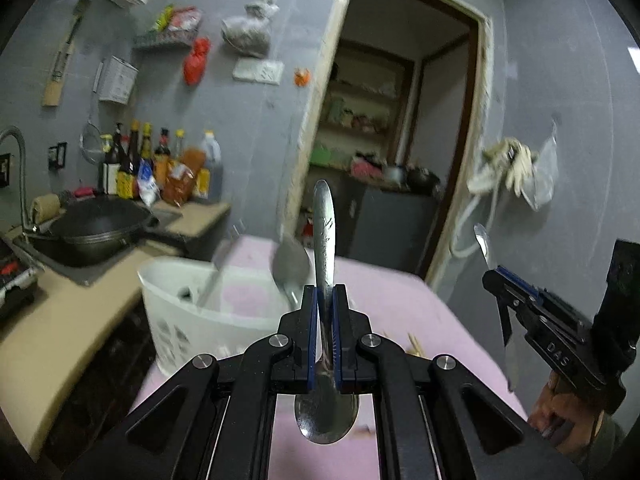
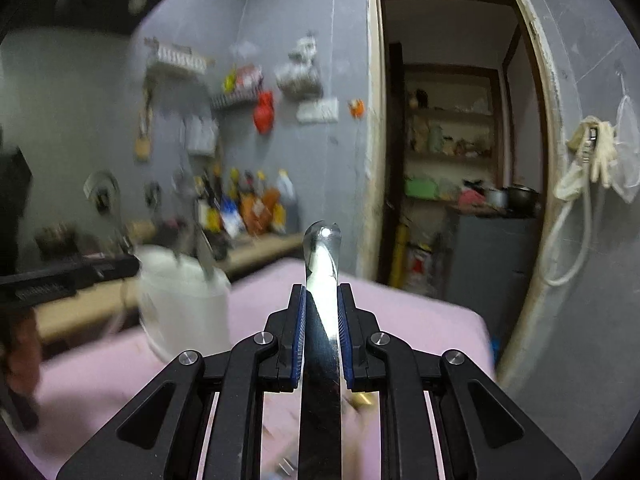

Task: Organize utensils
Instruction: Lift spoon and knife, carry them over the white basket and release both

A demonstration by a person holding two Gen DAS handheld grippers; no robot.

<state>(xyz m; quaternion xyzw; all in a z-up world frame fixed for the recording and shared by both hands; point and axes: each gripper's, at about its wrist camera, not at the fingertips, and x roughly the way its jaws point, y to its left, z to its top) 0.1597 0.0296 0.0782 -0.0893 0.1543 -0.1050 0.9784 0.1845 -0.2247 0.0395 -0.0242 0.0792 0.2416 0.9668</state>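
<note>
Left gripper [image 1: 325,292]: clamped on spoon [image 1: 325,240], bowl nearest camera, handle forward | Right gripper [image 2: 322,292]: clamped on knife [image 2: 322,320], handle forward | Beyond, left of both: white basket [image 1: 180,312] holding utensils, on pink table [image 1: 384,288]

Home kitchen showing: black wok [image 1: 94,228] sitting by faucet [image 1: 16,152], sauce bottles [image 1: 160,164] lining tan tabletop [image 1: 60,300], wall rack [image 1: 164,38] holding packets, pantry shelves [image 2: 448,136] showing through doorway.
</note>
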